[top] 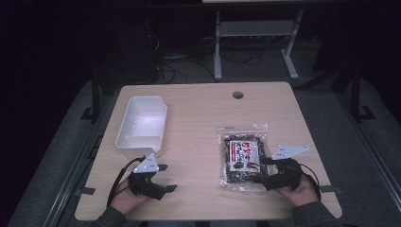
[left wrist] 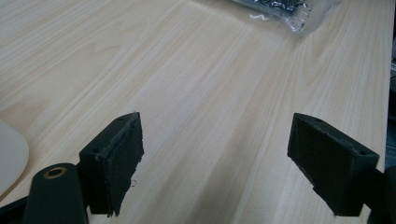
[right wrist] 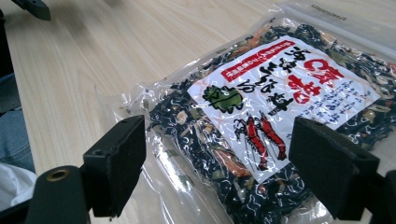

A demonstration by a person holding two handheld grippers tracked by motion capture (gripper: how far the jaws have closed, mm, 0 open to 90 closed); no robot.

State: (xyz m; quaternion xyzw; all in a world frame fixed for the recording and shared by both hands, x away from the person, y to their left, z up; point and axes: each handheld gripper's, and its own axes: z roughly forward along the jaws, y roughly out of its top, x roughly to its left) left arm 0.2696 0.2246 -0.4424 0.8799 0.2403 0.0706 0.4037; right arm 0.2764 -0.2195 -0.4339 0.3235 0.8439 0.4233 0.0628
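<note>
A clear plastic bag of dark dried food (top: 242,158) with a white and red label lies flat on the wooden table (top: 198,118), right of centre. My right gripper (top: 263,171) rests at the bag's near right edge, jaws open, pointing left over the bag. In the right gripper view the bag (right wrist: 261,126) lies under and beyond the open gripper (right wrist: 231,172), with nothing clamped. My left gripper (top: 166,178) stands open at the near left, over bare wood. The left gripper view shows its open gripper (left wrist: 224,168) above the tabletop, with the bag's corner (left wrist: 285,9) far off.
A white rectangular plastic tub (top: 142,125) stands empty at the left of the table, just beyond the left gripper. A round cable hole (top: 238,94) sits near the far edge. Table legs and cables lie on the floor beyond.
</note>
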